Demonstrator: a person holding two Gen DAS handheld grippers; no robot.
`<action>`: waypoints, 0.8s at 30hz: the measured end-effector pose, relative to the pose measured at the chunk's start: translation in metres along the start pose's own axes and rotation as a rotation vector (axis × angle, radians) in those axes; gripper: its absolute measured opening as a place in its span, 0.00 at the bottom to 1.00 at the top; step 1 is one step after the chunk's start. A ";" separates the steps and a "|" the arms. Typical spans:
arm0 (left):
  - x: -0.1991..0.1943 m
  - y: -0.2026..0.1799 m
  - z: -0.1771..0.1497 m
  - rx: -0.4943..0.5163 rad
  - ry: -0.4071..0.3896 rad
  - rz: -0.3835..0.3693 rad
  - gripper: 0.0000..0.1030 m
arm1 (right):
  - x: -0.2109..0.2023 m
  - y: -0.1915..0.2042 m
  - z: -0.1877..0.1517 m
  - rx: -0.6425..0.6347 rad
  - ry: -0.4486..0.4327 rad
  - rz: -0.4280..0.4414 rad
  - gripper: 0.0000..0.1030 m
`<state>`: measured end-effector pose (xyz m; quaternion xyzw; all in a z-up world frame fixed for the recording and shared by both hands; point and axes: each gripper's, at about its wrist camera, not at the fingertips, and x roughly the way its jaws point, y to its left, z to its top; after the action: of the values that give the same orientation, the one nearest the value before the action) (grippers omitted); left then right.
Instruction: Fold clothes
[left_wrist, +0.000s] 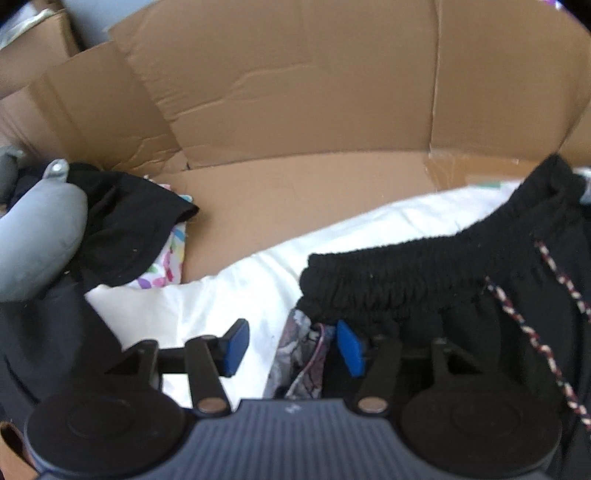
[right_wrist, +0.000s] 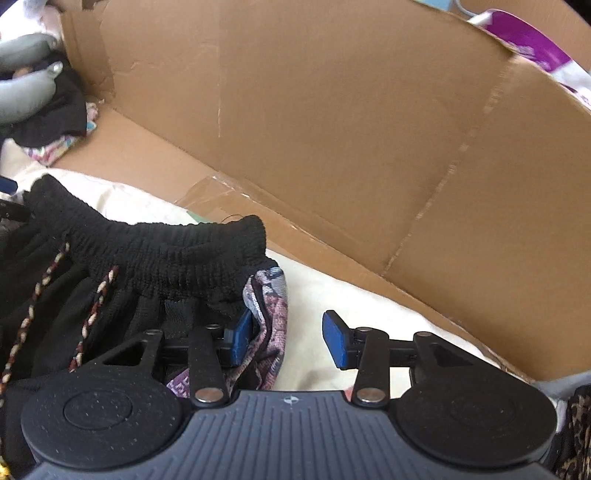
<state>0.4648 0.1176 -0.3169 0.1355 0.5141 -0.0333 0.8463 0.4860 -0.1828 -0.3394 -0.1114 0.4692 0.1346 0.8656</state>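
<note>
We are working on a black gathered garment with a smocked elastic waistband (left_wrist: 424, 269) and a braided red-and-cream drawstring (left_wrist: 554, 354), with a patterned pink-grey woven panel (right_wrist: 269, 314) showing at its side edges. It is lying waistband-far on a white sheet (left_wrist: 229, 295), which is spread over brown cardboard sheets (left_wrist: 295, 110) standing behind and around the work area.

Our left gripper (left_wrist: 293, 345) is sitting at the garment's left edge with its blue pads (left_wrist: 236, 347) standing moderately apart; the patterned panel is lying between them, only brushing the right pad, so nothing is clamped. Our right gripper (right_wrist: 288, 339) is mirroring this at the garment's right edge, where the panel is bunching against its left pad and the other pad is standing clear over the sheet. Both grippers are pointing steeply down and away from us toward the cardboard.

We are judging that the garment is loose on the sheet. The danger is that the springy waistband is puckering rather than lying flat, so any fold made from here could come out crooked. The loose drawstring could also snag on a finger linkage as we are lifting away and drag the garment askew. A re-grip on the slack panel alone might take only one layer.

Far to the left, a heap of dark clothing (left_wrist: 122, 229) is waiting over a bright multicoloured print fabric (left_wrist: 166, 266), beside a grey padded object (left_wrist: 40, 236).
</note>
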 end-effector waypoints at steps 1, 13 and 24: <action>-0.004 0.001 -0.001 -0.005 -0.001 -0.003 0.55 | -0.004 -0.003 0.001 0.007 -0.006 0.011 0.47; -0.103 -0.013 -0.043 0.035 -0.127 -0.070 0.55 | -0.110 -0.009 -0.031 0.094 -0.113 0.158 0.47; -0.163 -0.031 -0.121 -0.035 -0.172 -0.077 0.57 | -0.183 0.020 -0.111 0.097 -0.120 0.271 0.47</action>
<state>0.2779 0.1056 -0.2319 0.0977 0.4449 -0.0683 0.8876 0.2962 -0.2230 -0.2456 0.0033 0.4333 0.2338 0.8704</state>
